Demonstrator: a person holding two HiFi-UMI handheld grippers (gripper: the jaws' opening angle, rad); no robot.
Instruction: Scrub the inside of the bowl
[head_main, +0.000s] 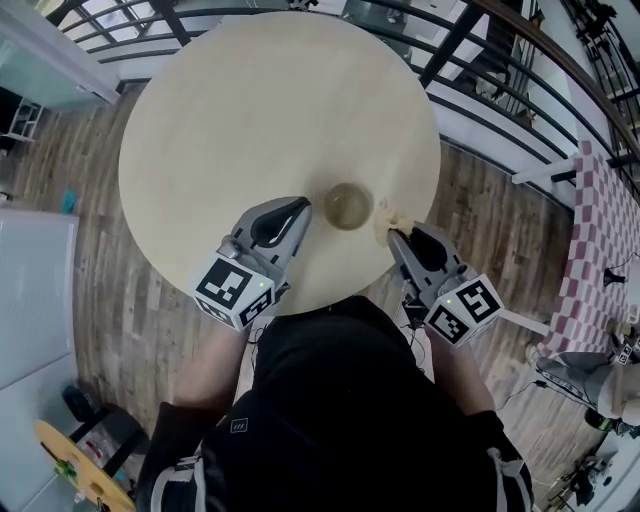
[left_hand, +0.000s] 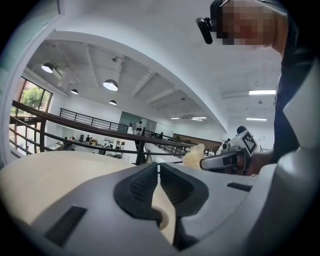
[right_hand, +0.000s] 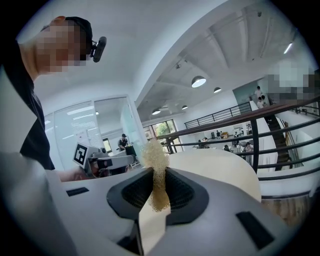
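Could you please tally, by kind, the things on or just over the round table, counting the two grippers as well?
Bowl: 1
Scrubber: 1, clamped in the right gripper
Grippers: 2, the right one and the left gripper
Total: 4

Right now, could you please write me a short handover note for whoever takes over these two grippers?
Left gripper: jaws together with nothing between them, just left of the bowl and not gripping it.
Right gripper: shut on a pale yellow scrubber, held just right of the bowl and outside it.
Bowl: upright on the round table, towards the person's side.
Done: the scrubber is in the gripper.
Left: probably steady the bowl with the left gripper, then bring the scrubber in and scrub the inside.
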